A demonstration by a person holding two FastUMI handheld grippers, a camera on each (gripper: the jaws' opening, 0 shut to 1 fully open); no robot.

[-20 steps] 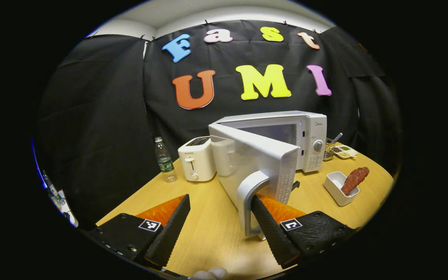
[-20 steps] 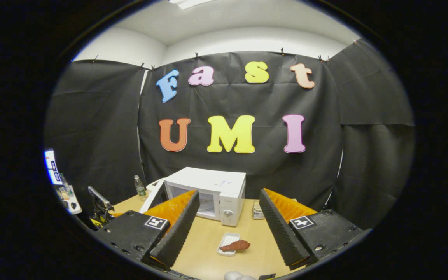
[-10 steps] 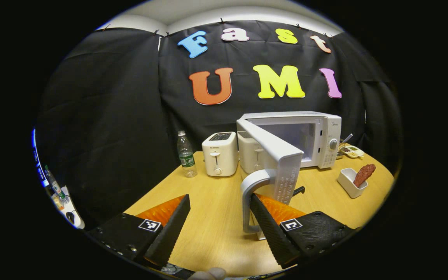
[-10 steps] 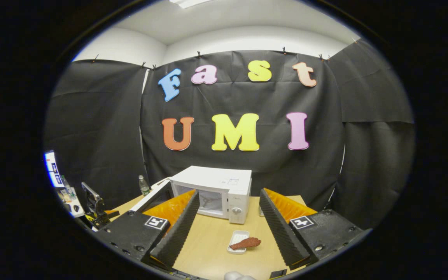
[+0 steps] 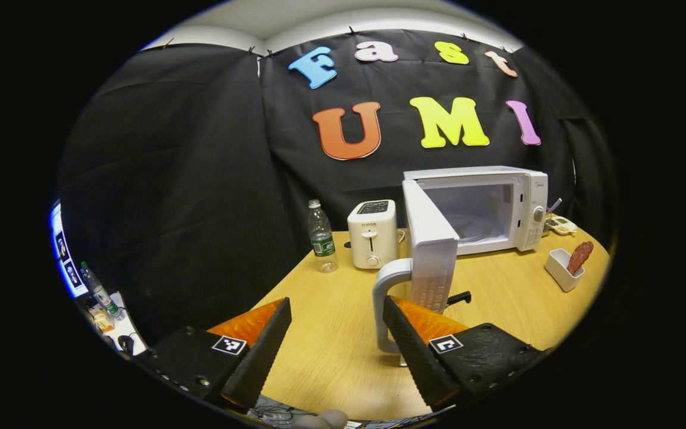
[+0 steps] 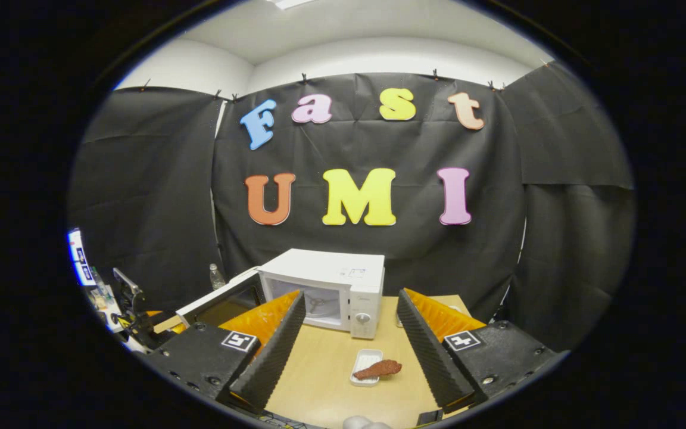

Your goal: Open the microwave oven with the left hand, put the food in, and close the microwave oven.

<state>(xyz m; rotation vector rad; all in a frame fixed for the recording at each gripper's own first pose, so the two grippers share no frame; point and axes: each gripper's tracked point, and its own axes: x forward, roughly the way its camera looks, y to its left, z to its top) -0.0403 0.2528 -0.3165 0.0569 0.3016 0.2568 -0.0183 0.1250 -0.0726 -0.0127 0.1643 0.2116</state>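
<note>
On the bench (image 5: 331, 333), L→R in left gripper view: bottle (image 5: 321, 236), toaster (image 5: 372, 233), microwave (image 5: 518, 202) at back w/ door (image 5: 432, 247) swung out toward front, handle (image 5: 384, 310) at its near edge, then tray (image 5: 560, 269) w/ food (image 5: 580, 257) in it, right of microwave.

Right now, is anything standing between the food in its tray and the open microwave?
Nothing visible does. The food lies in its white tray before the microwave, whose door is swung open to the side.
</note>
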